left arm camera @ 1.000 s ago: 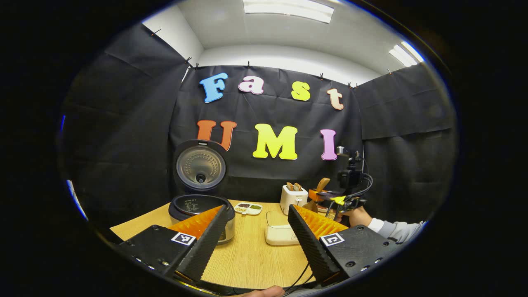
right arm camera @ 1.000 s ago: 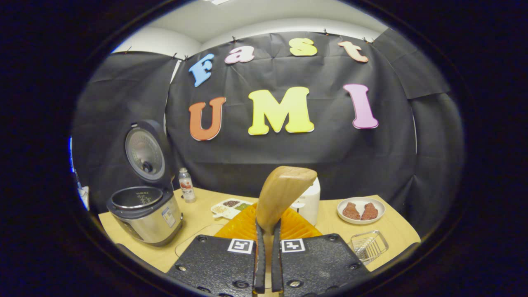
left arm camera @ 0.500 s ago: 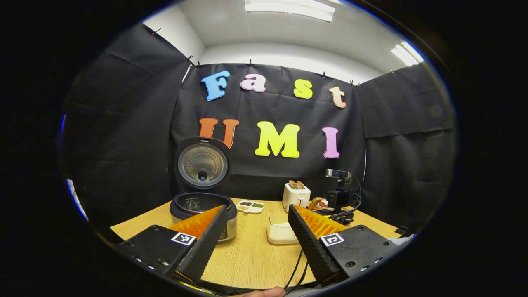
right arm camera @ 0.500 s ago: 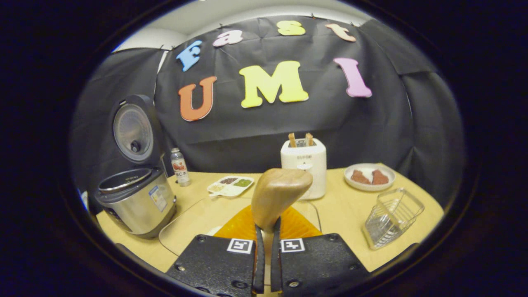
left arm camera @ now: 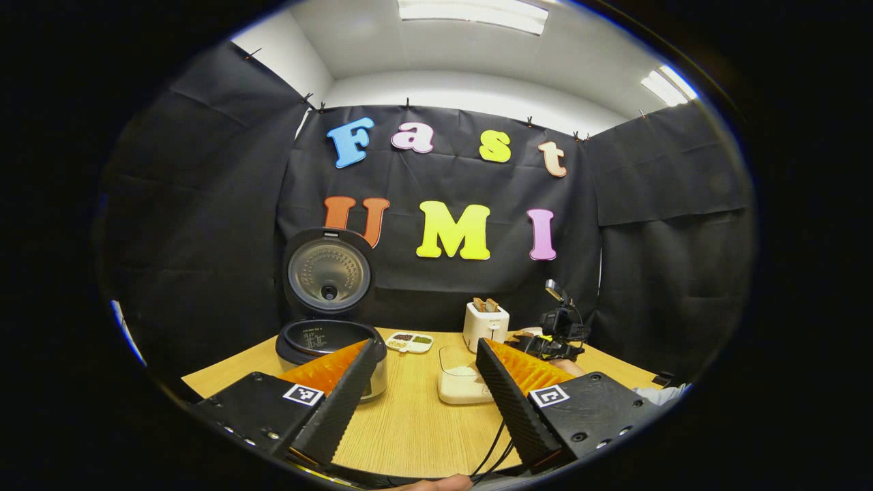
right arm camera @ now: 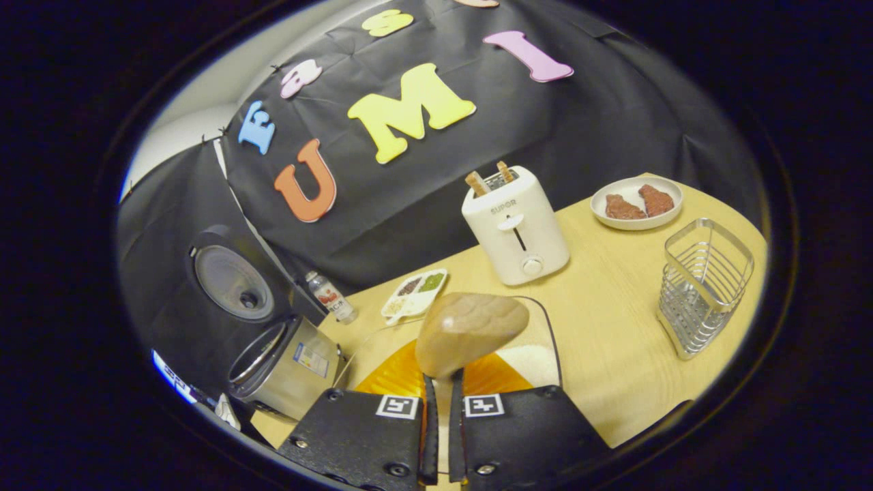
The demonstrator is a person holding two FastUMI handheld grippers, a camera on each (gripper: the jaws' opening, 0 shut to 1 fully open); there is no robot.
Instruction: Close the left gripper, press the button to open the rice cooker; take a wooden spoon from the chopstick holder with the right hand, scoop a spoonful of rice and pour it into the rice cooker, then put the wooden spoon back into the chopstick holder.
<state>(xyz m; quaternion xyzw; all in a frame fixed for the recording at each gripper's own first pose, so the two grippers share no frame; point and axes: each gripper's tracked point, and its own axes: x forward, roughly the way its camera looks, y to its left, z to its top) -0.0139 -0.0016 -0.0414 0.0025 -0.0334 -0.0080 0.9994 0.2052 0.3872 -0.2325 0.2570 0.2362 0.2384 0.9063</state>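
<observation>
a: the right gripper is clamping the pale wooden spoon by its handle, bowl hanging over the white rice in its clear container.

b: dip gently, then carry level to the open silver rice cooker. the left gripper is idling wide open, empty.

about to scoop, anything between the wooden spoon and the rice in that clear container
Nothing visible. The right hand-held gripper holds the wooden spoon with its bowl just above the open rice container, white rice exposed beside it. The toaster stands behind the container, off the path.
</observation>
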